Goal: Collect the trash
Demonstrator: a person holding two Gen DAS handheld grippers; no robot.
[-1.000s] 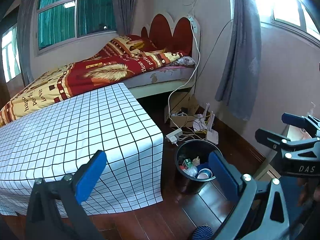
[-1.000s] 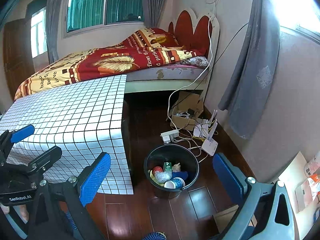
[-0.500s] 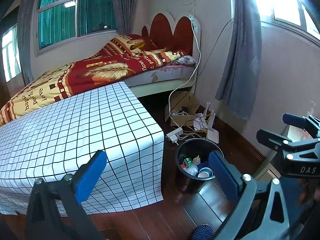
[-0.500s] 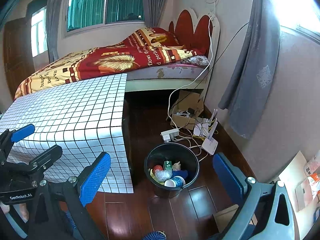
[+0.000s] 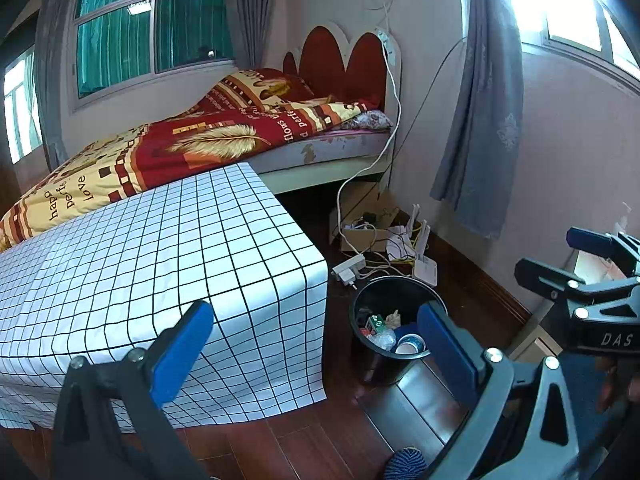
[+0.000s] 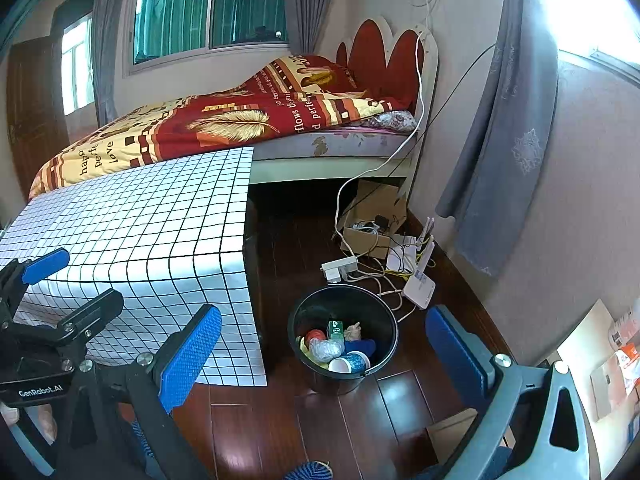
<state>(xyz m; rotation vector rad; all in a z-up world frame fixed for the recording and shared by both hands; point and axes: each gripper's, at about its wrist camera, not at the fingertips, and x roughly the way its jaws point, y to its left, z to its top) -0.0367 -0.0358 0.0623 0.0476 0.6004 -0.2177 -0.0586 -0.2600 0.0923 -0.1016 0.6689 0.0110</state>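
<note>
One bed (image 6: 224,120) fills the far side of the room, covered by a red and yellow blanket (image 5: 172,148) printed with a feather and words, against a red scalloped headboard (image 6: 384,60). One table in a white black-grid cloth (image 5: 152,264) stands in front of the bed, the cloth hanging down to near the dark wood floor (image 6: 280,420). Grey curtains (image 5: 484,100) hang beside a bright window on the right wall. Two grippers, both empty: the left gripper (image 5: 316,344) with its blue-padded jaws spread wide apart over the table corner and the bin, and the right gripper (image 6: 320,352) likewise spread wide, the bin framed between its fingers. One black bin (image 6: 346,336) stands on the floor just beside the table's hanging cloth — the trash sits inside it: a blue and white cup (image 6: 352,362), a clear crumpled wrapper (image 6: 326,350), a small green carton (image 6: 335,329), a red round item (image 6: 315,336) and a pale scrap whose kind is unclear. Behind the bin, near the wall: one open cardboard box (image 6: 372,216), one white router (image 6: 420,284) with upright antennas, one white power strip (image 6: 340,266), and a tangle of cables, one white cable (image 5: 390,132) running up past the headboard.
</note>
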